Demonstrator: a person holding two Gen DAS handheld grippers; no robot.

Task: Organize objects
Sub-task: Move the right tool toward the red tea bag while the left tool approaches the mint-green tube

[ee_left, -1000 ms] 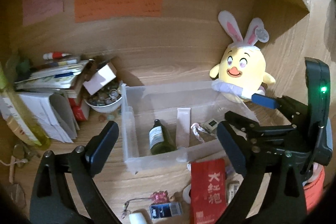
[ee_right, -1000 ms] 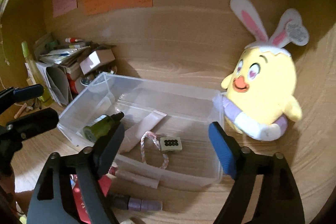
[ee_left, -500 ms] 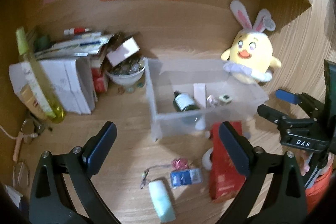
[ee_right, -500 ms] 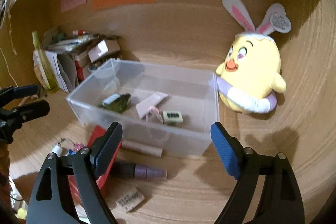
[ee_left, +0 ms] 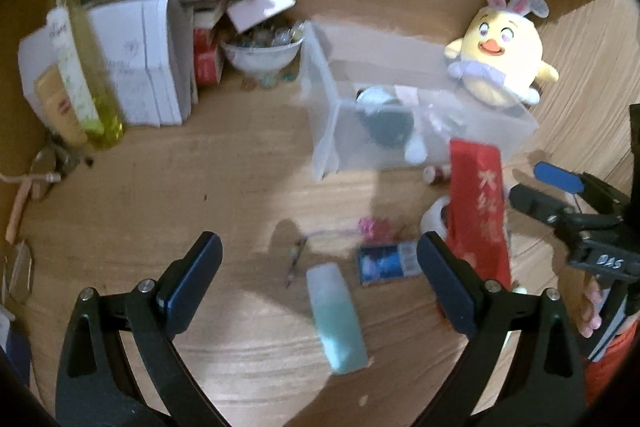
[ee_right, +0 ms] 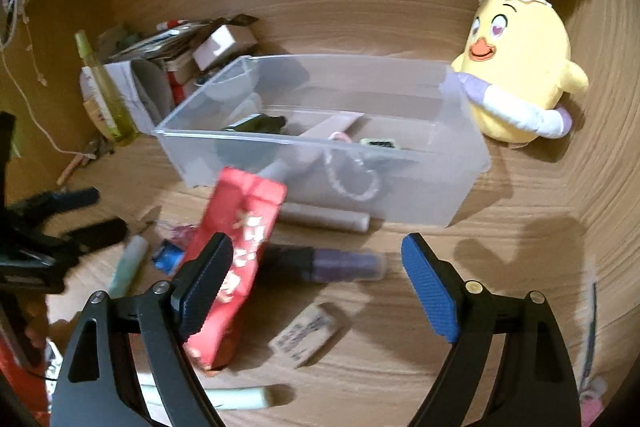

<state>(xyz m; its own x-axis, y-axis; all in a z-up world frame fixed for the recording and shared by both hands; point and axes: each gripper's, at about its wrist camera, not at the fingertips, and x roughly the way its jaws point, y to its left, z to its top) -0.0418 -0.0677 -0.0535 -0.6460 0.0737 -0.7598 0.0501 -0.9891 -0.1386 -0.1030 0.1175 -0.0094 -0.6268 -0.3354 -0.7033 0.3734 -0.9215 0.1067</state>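
Observation:
A clear plastic bin (ee_right: 460, 187) (ee_left: 320, 95) stands on the wooden desk and holds a dark bottle (ee_right: 256, 125), a flat white tube, a cord loop and a small tile. In front of it lie a red packet (ee_right: 236, 251) (ee_left: 476, 211), a purple marker (ee_right: 340, 265), a pale cylinder (ee_right: 324, 219), a stamped block (ee_right: 306, 333), a teal tube (ee_left: 338, 315) and a blue packet (ee_left: 386, 263). My left gripper (ee_left: 320, 267) hangs open over the teal tube with nothing in it. My right gripper (ee_right: 320, 283) is open above the purple marker, empty.
A yellow chick plush (ee_right: 520, 75) with rabbit ears sits right of the bin. At the left stand a stack of papers and boxes (ee_left: 152, 55), a bowl of small bits (ee_left: 262, 55) and a yellow-green bottle (ee_left: 80, 67). Glasses (ee_left: 20, 267) lie at the left edge.
Both grippers have drawn back from the bin and tilted down, so the loose things in front of it now fill the view. Both stay open.

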